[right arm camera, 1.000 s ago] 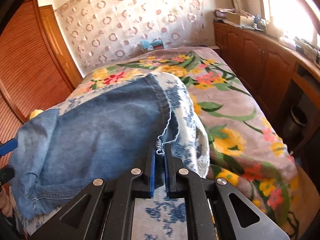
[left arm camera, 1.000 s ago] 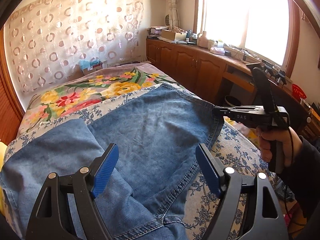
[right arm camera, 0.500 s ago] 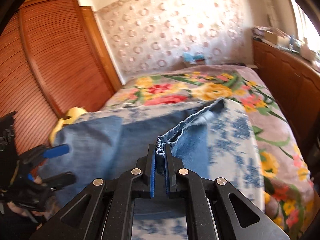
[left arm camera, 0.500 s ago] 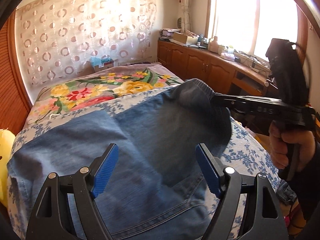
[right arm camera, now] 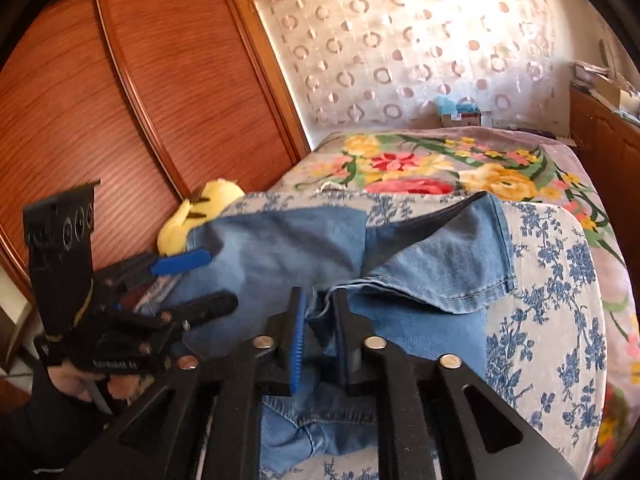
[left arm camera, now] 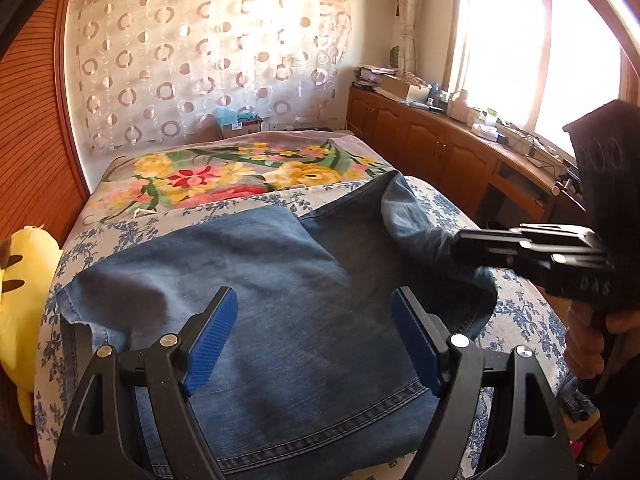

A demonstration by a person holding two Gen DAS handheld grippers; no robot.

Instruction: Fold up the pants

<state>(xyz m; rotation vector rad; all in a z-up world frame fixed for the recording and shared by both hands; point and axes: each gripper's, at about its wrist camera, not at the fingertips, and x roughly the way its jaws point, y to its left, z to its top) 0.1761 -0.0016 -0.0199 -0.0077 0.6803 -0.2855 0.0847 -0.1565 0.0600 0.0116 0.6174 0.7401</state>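
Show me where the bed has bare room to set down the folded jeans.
Free: the floral blanket beyond the jeans, up to the curtain wall, and the blue-print sheet strip on the cabinet side. Crowded: the near end, covered by jeans, with the yellow plush at the wardrobe-side edge.

Blue denim on the pants point(left arm camera: 280, 280), paler on the turned-over leg point(right arm camera: 448, 256), with lighter stitching along the hem. White sheet point(left arm camera: 524, 320) printed with blue flower sprigs. Grey-pink blanket point(left arm camera: 224, 172) with yellow, red and pink blooms and green leaves. Yellow plush toy point(left arm camera: 28, 264) with dark marks. Cream curtain point(left arm camera: 208, 52) patterned with rings and discs. Reddish-brown ribbed wardrobe doors point(right arm camera: 160, 80); brown wood cabinets point(left arm camera: 432, 144). Black frames and ridged blue pads on the left gripper point(left arm camera: 312, 336) and right gripper point(right arm camera: 320, 336). Black sleeve point(right arm camera: 36, 432).
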